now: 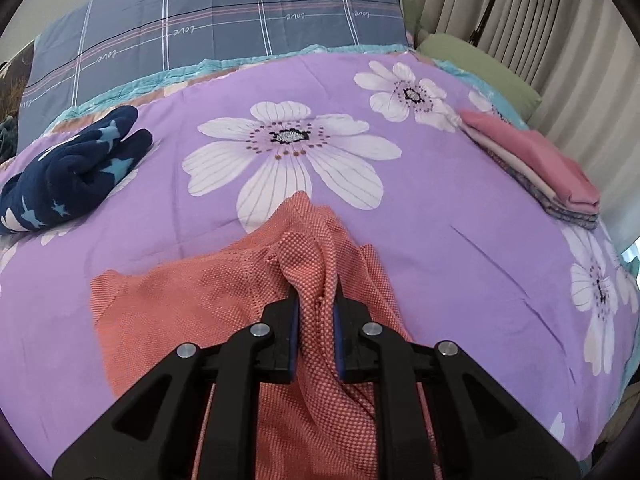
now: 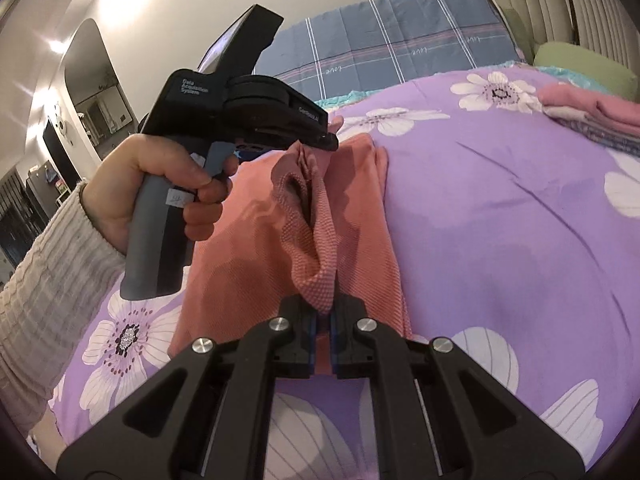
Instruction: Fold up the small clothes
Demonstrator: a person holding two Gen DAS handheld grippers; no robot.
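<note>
An orange knit garment (image 1: 168,312) is found spread on a purple floral bedspread (image 1: 460,264), at the near centre of the bed. A bunched fold of its fabric is clamped between the pads of the left gripper (image 1: 316,308), the jaws being drawn in against the cloth; the fold is raised above the flat part of the garment. In the right wrist view the same orange knit garment (image 2: 248,248) is seen pinched at its near edge by the right gripper (image 2: 325,312), whose jaws are likewise closed on a lifted ridge of fabric. The ridge is stretched between the two grippers, and the left gripper (image 2: 330,142) is observed at its far end, carried by the person's left hand (image 2: 160,184), which is wrapped round a grey handle; a cream ribbed sleeve (image 2: 44,256) is noted at the wrist. A crumpled navy garment with light-blue stars (image 1: 76,172) is recorded at the far left of the bedspread, well apart from the orange one. A stack of folded clothes (image 1: 536,168), pink on top, is located at the far right edge. A blue plaid pillow (image 1: 224,16) is placed at the head of the bed, with a green pillow (image 1: 480,64) and pleated curtains (image 1: 520,4) at the far right.
</note>
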